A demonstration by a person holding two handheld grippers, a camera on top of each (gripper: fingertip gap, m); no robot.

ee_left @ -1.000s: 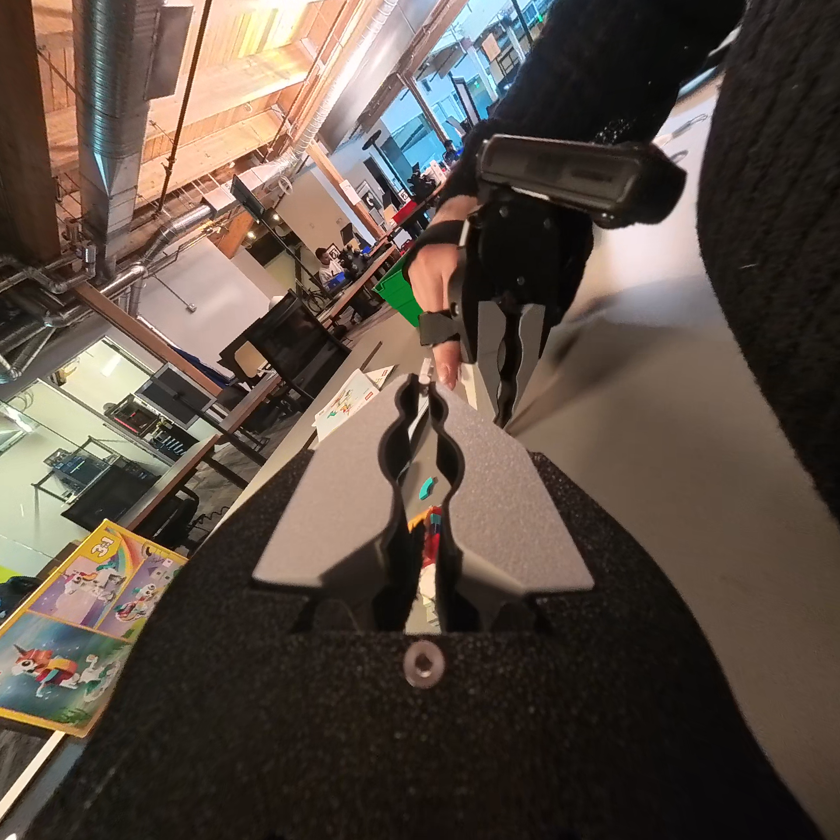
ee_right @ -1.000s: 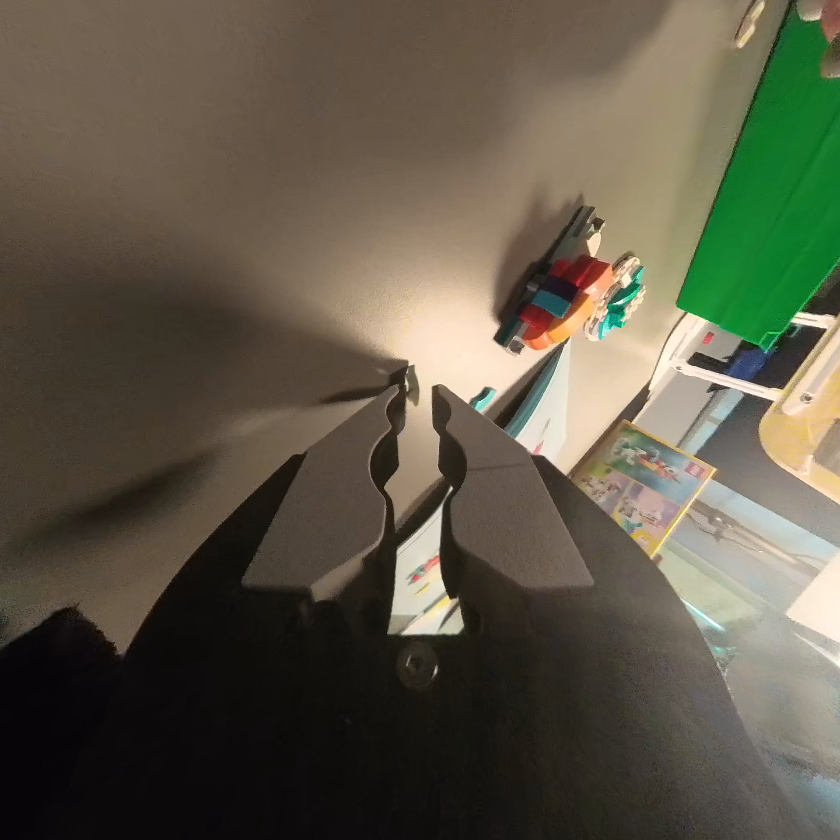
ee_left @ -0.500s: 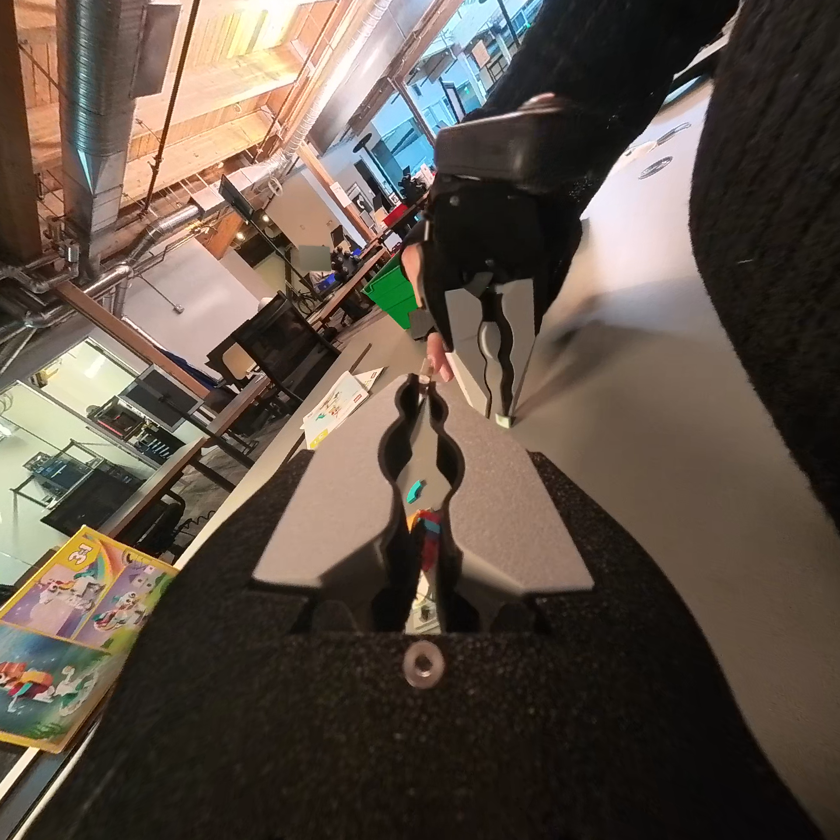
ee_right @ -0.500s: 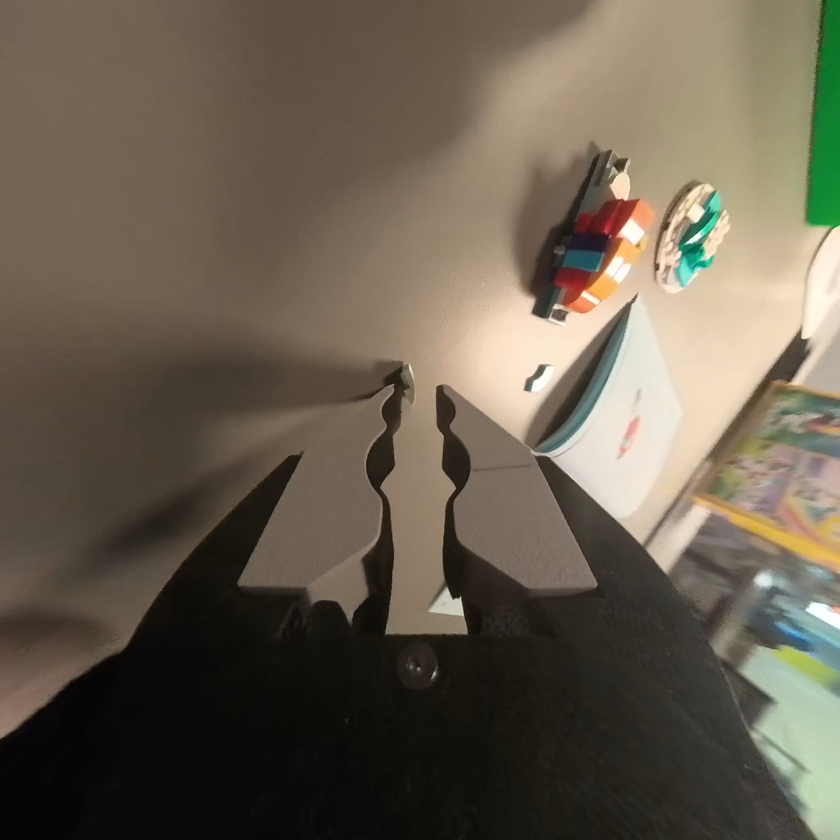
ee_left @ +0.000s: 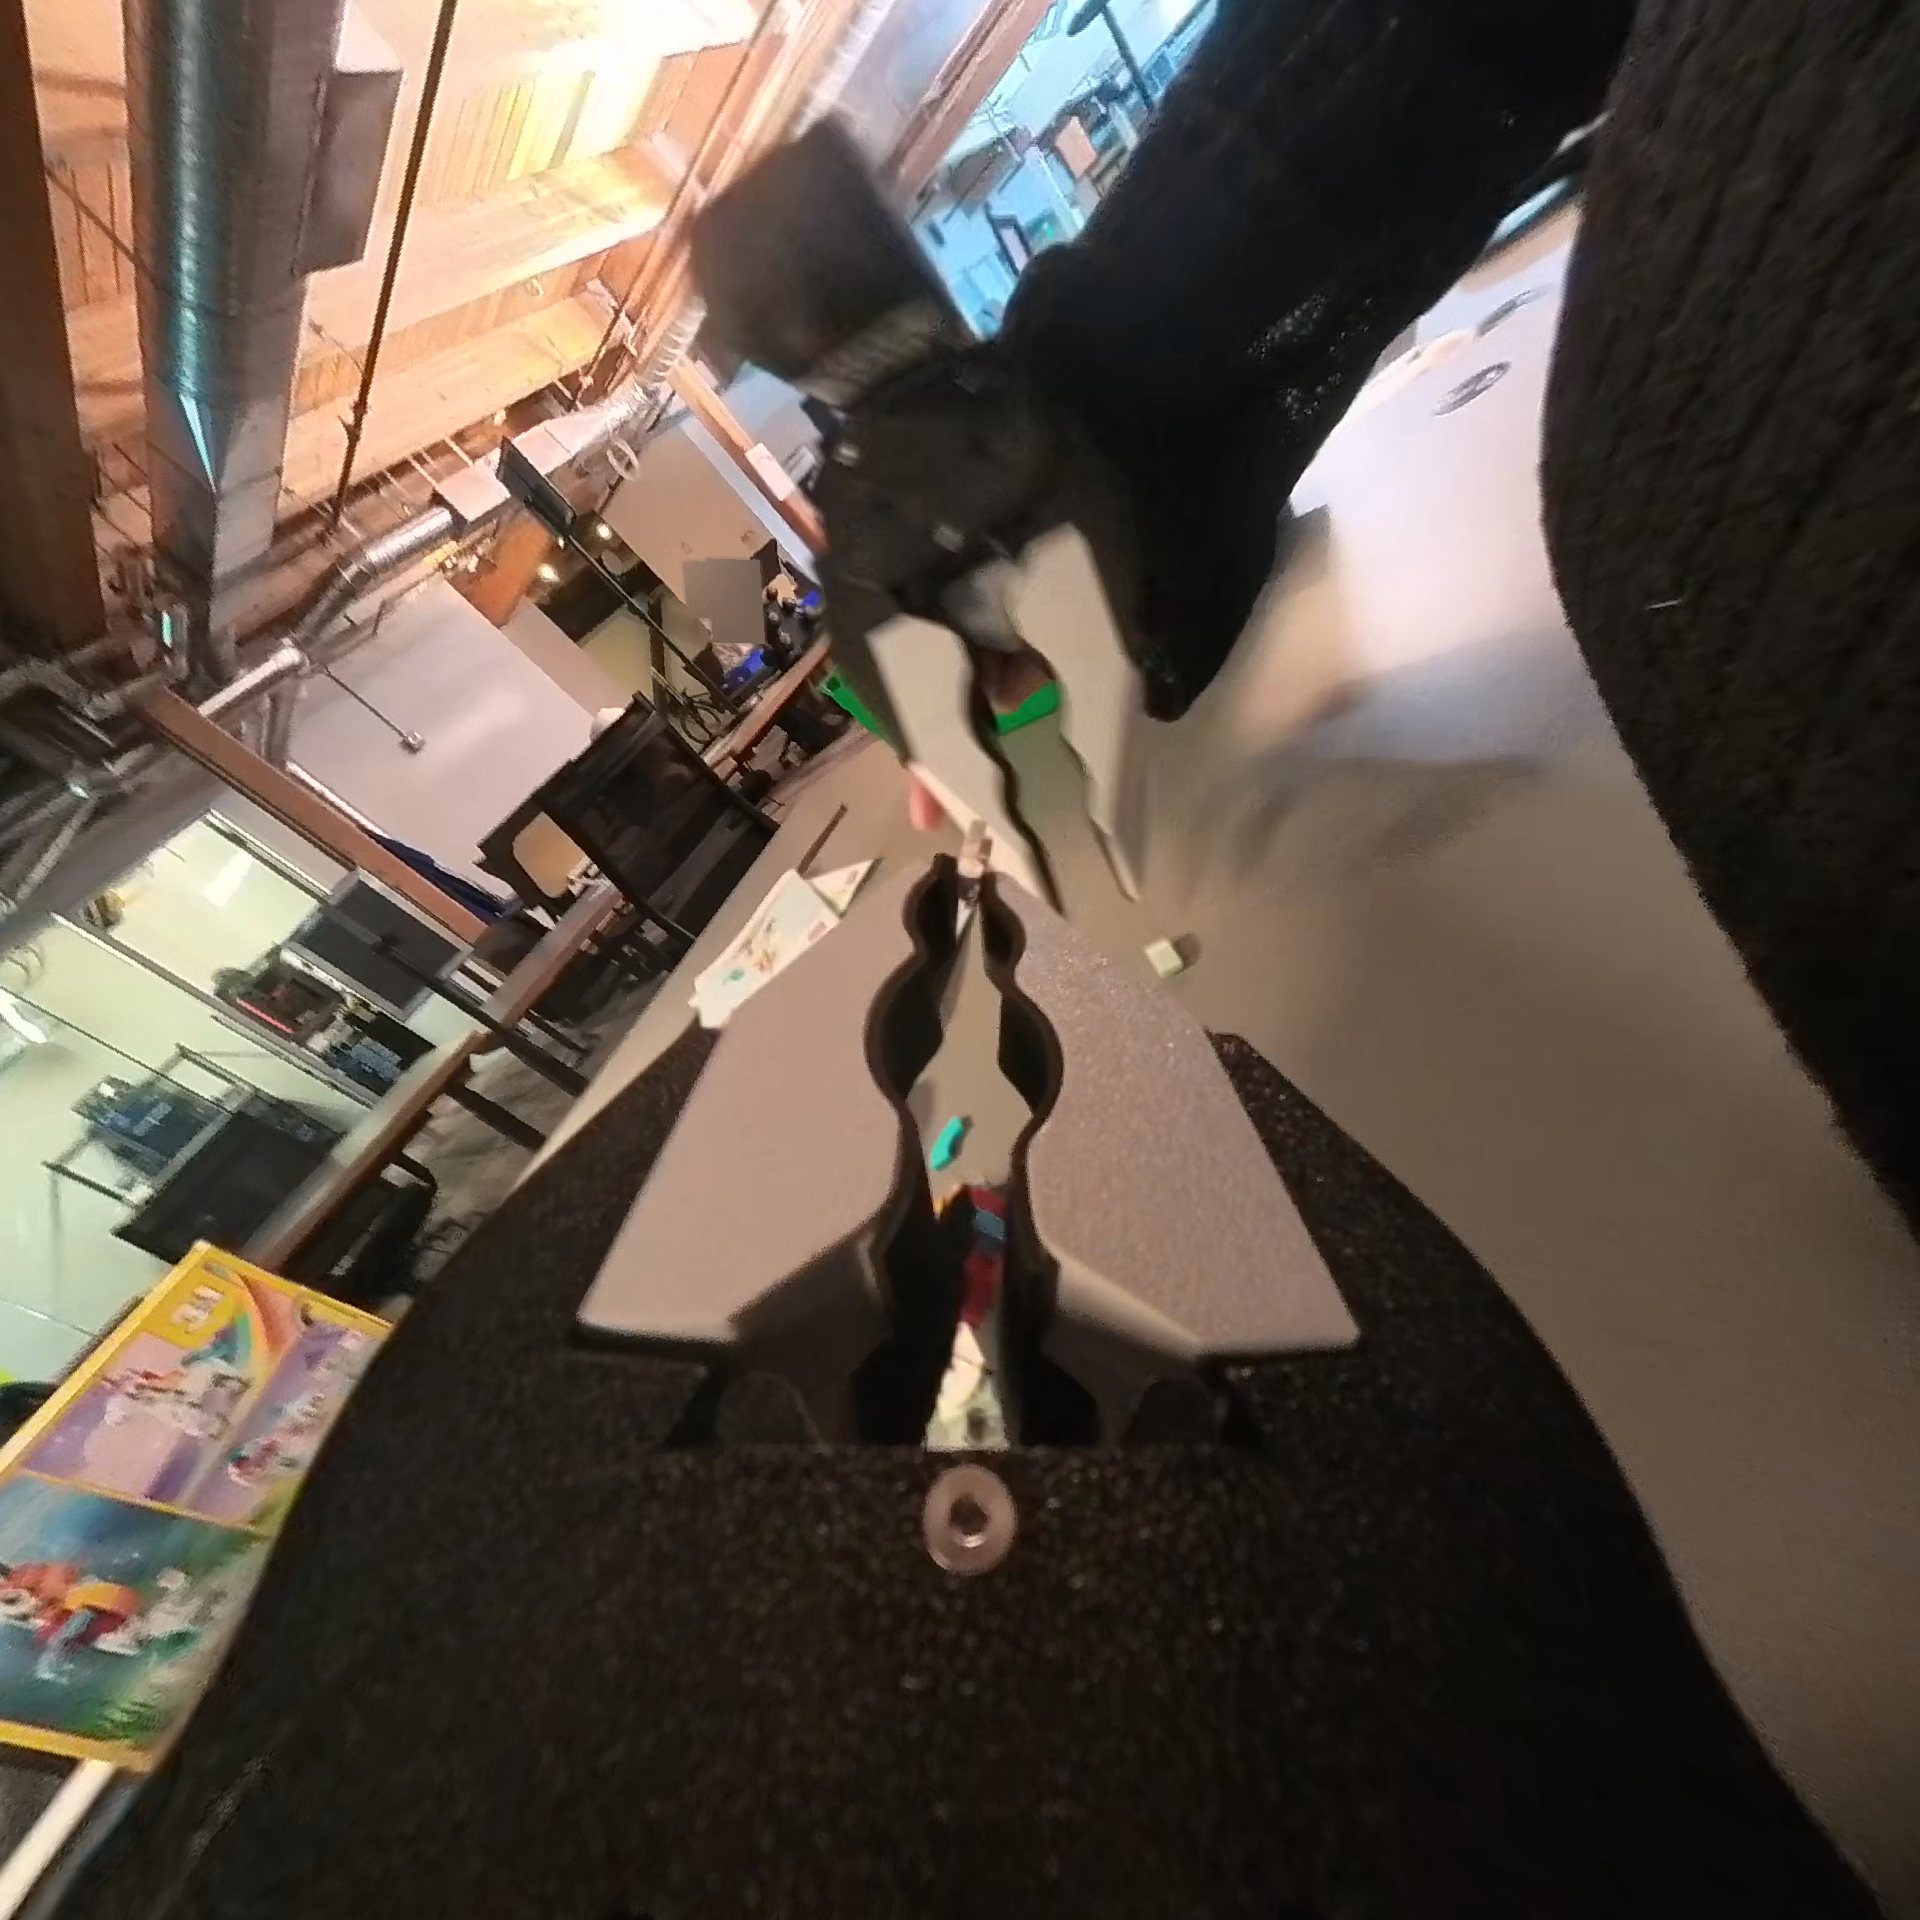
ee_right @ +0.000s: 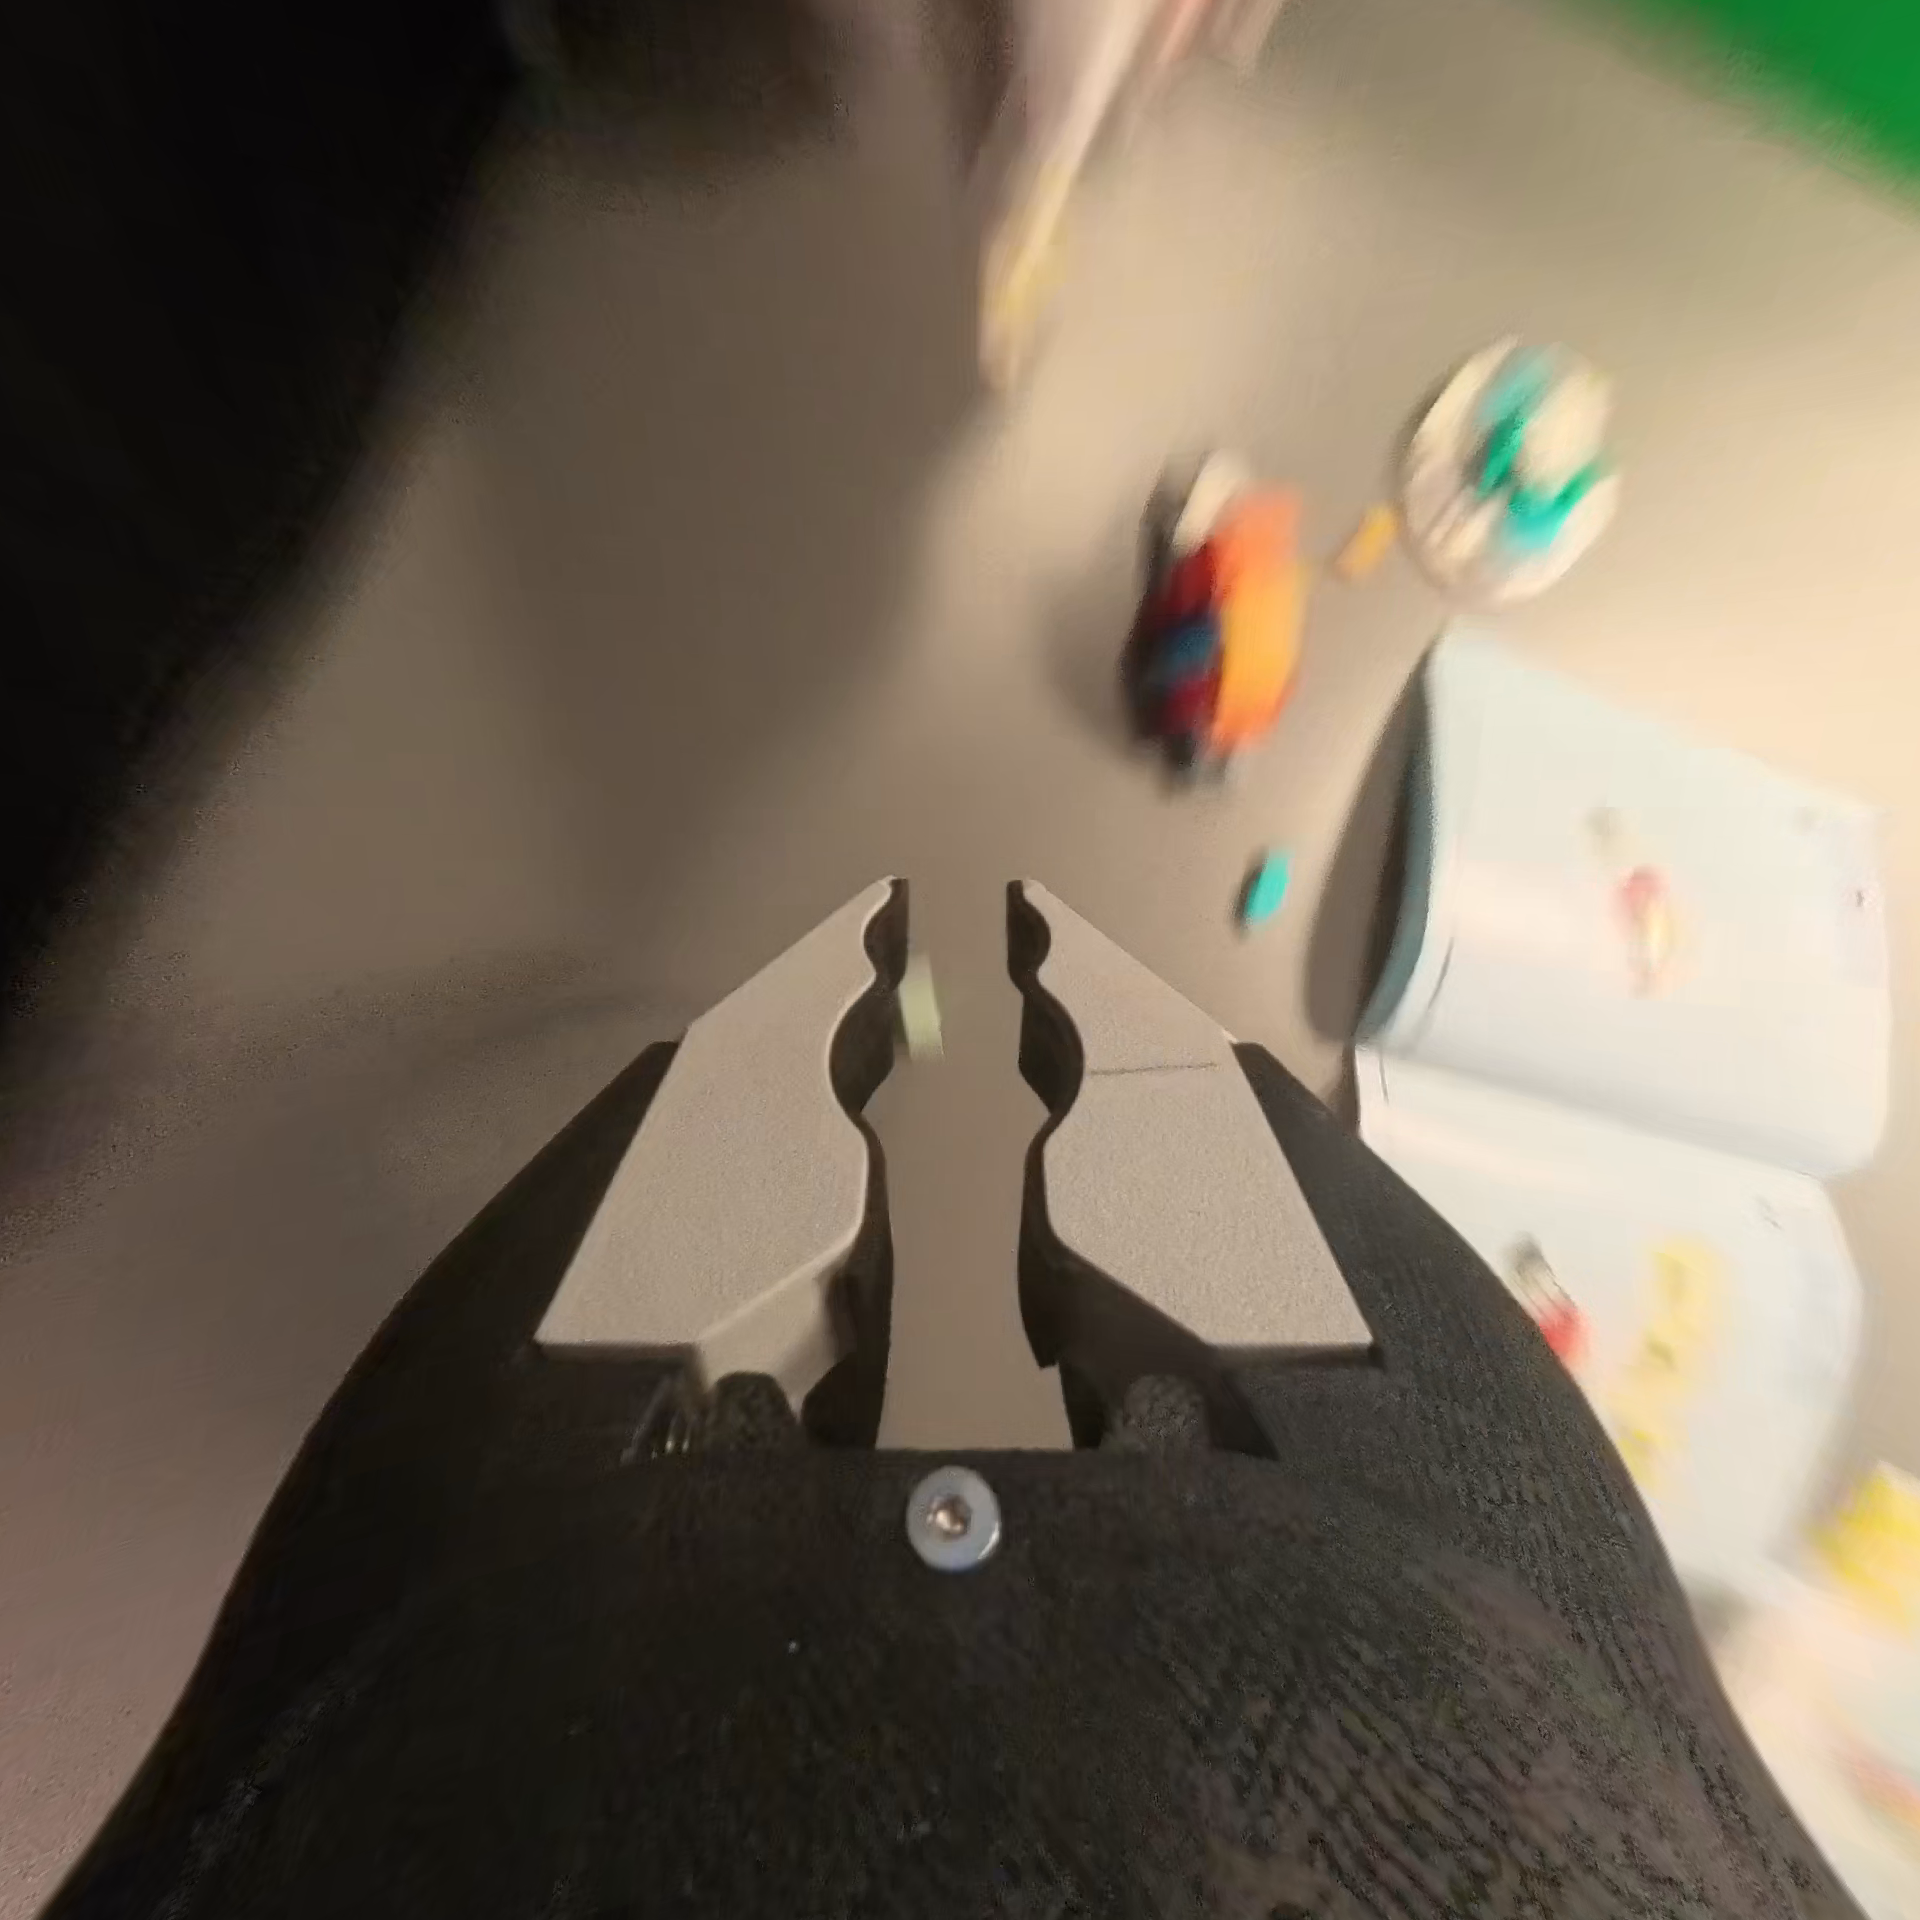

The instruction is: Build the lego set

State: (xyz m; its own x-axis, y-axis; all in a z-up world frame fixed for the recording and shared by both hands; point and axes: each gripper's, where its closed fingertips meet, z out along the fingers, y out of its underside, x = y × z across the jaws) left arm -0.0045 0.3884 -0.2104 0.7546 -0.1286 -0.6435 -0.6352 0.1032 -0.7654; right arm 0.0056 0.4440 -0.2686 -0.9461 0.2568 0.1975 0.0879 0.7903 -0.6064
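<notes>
My left gripper [ee_left: 961, 883] is shut on a small thin pale piece [ee_left: 974, 850] at its tips, low over the grey table [ee_left: 1455, 1039]. Between its fingers I see a teal piece [ee_left: 951, 1138] and part of the colourful lego build [ee_left: 982, 1247]. My right gripper [ee_right: 956, 888] is open and empty; it also shows in the left wrist view [ee_left: 1081, 873], just above the table. A small pale brick [ee_left: 1164, 954] lies on the table beside it and appears blurred between the right fingers [ee_right: 920, 1013]. The build [ee_right: 1216, 634], a round white-and-teal piece [ee_right: 1507, 488] and the teal piece [ee_right: 1268, 888] lie ahead to the right.
An open instruction booklet [ee_right: 1642, 914] lies at the right, also seen in the left wrist view [ee_left: 769, 945]. The lego box [ee_left: 156, 1455] sits at the table's left edge. A green bin [ee_right: 1818, 83] stands at the far end. A dark sleeve [ee_left: 1766, 623] fills the right side. Tip to tip, the grippers are about 9 cm apart.
The right gripper has lifted off the small pale brick and swung over the table, its jaws wider; its view is blurred. The left gripper still holds its small piece.
</notes>
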